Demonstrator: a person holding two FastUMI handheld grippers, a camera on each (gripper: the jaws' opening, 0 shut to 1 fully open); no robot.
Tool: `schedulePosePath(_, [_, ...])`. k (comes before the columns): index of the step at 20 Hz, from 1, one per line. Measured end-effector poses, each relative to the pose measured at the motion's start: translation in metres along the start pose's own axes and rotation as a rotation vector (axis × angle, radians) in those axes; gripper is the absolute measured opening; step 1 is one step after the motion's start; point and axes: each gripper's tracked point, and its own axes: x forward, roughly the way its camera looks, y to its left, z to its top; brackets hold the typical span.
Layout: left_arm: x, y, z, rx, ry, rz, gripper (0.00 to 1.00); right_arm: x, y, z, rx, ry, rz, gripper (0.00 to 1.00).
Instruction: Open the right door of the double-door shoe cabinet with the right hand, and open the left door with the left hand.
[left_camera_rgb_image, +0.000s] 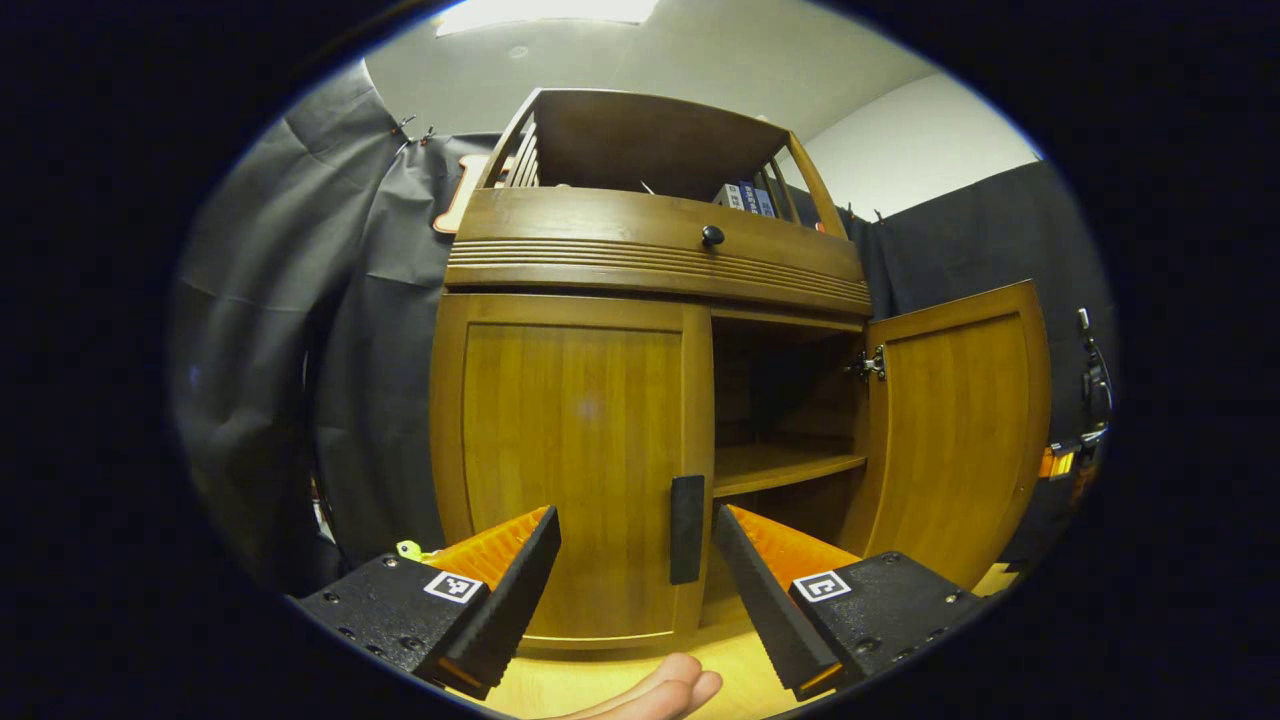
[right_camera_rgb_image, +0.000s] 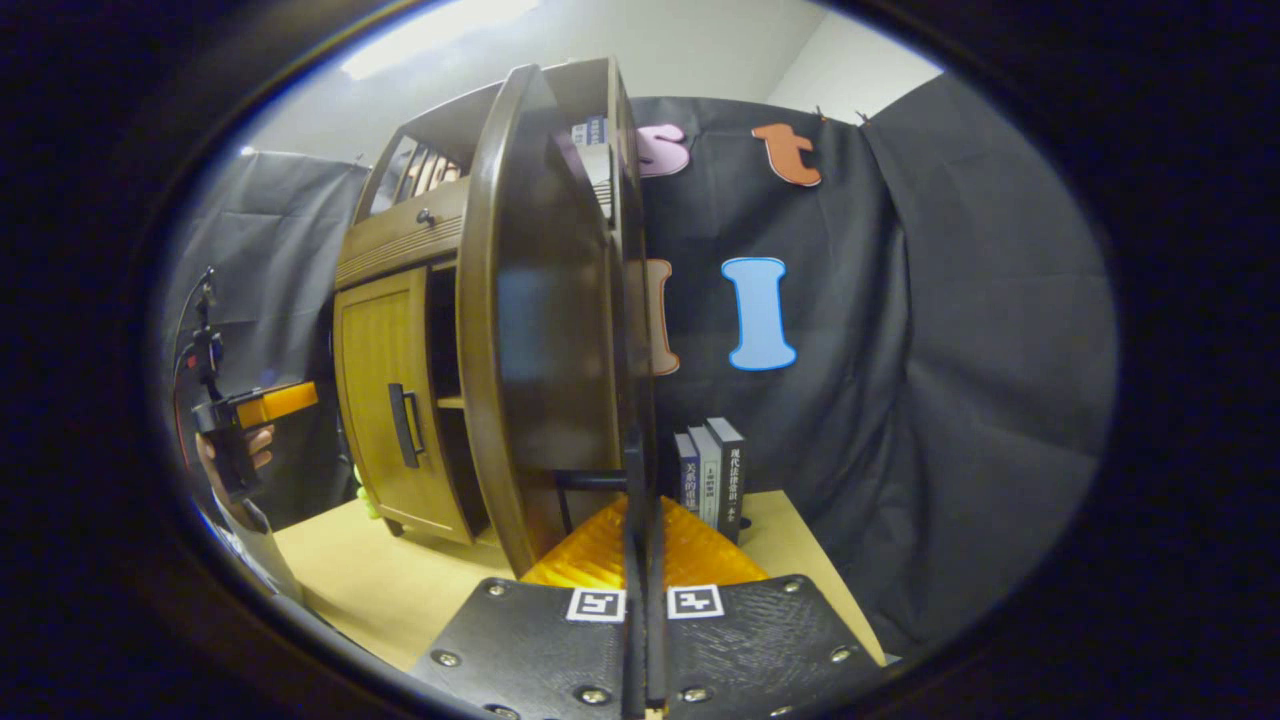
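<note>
In the left gripper view, the left gripper (left_camera_rgb_image: 637, 570) is hovering with its fingers spread wide, apart from the closed left door (left_camera_rgb_image: 570, 460) of the shoe cabinet (left_camera_rgb_image: 655, 255). The door's dark handle (left_camera_rgb_image: 686, 528) is sitting between the fingertips, farther off. The right door (left_camera_rgb_image: 955, 425) is standing swung open at the right, showing a shelf (left_camera_rgb_image: 785, 465) inside.

In the right gripper view, the right gripper (right_camera_rgb_image: 640, 560) is pressing both fingers together on the right door's (right_camera_rgb_image: 540, 330) handle (right_camera_rgb_image: 634, 500), which is running edge-on between them. Books (right_camera_rgb_image: 712, 478) are standing just behind on the table (right_camera_rgb_image: 400, 590). At the far left, a hand (right_camera_rgb_image: 228, 450) is holding the left gripper (right_camera_rgb_image: 262, 405) near the left door (right_camera_rgb_image: 385, 400).
</note>
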Motion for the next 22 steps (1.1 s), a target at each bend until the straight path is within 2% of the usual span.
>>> schedulePosePath(1, [0.003, -0.007, 0.000, -0.012, -0.008, -0.023, 0.96, -0.003, -0.001, -0.001, -0.016, 0.005, -0.012, 0.06])
schedulePosePath(3, [0.010, -0.013, -0.005, -0.020, -0.001, -0.044, 0.95, -0.015, -0.006, 0.001, -0.033, -0.007, -0.042, 0.05])
schedulePosePath(4, [0.013, -0.015, -0.008, -0.024, 0.003, -0.047, 0.94, -0.019, -0.011, 0.005, -0.040, -0.029, -0.067, 0.10])
schedulePosePath(6, [0.023, -0.022, -0.015, -0.027, 0.004, -0.056, 0.97, -0.042, -0.018, 0.016, -0.033, -0.076, -0.114, 0.31])
schedulePosePath(7, [0.029, -0.028, -0.018, -0.027, -0.004, -0.067, 0.97, -0.052, -0.019, 0.021, -0.030, -0.098, -0.141, 0.35])
schedulePosePath(9, [0.040, -0.040, -0.024, -0.014, -0.016, -0.089, 0.95, -0.066, -0.018, 0.025, -0.041, -0.122, -0.179, 0.65])
schedulePosePath(10, [0.047, -0.040, -0.033, -0.005, -0.011, -0.081, 0.94, -0.082, -0.017, 0.025, -0.044, -0.133, -0.194, 0.80])
schedulePosePath(11, [0.052, -0.041, -0.041, -0.002, -0.002, -0.066, 0.97, -0.078, -0.014, 0.030, -0.033, -0.145, -0.204, 0.95])
schedulePosePath(12, [0.059, -0.043, -0.050, 0.004, 0.016, -0.054, 0.94, -0.084, -0.009, 0.034, -0.009, -0.161, -0.215, 0.99])
schedulePosePath(15, [0.086, -0.040, -0.072, 0.018, 0.035, -0.036, 0.97, -0.101, 0.004, 0.042, 0.039, -0.207, -0.248, 0.99])
schedulePosePath(19, [0.113, -0.034, -0.083, 0.017, -0.015, -0.024, 0.96, -0.109, 0.047, 0.041, 0.037, -0.228, -0.187, 0.99])
schedulePosePath(20, [0.116, -0.035, -0.086, 0.025, -0.014, -0.030, 0.94, -0.112, 0.060, 0.042, 0.034, -0.230, -0.166, 0.99])
schedulePosePath(21, [0.118, -0.041, -0.088, 0.042, -0.008, -0.056, 0.84, -0.114, 0.072, 0.042, 0.029, -0.233, -0.138, 0.99])
schedulePosePath(22, [0.121, -0.038, -0.089, 0.075, 0.000, -0.028, 0.74, -0.117, 0.083, 0.043, 0.026, -0.238, -0.115, 0.99])
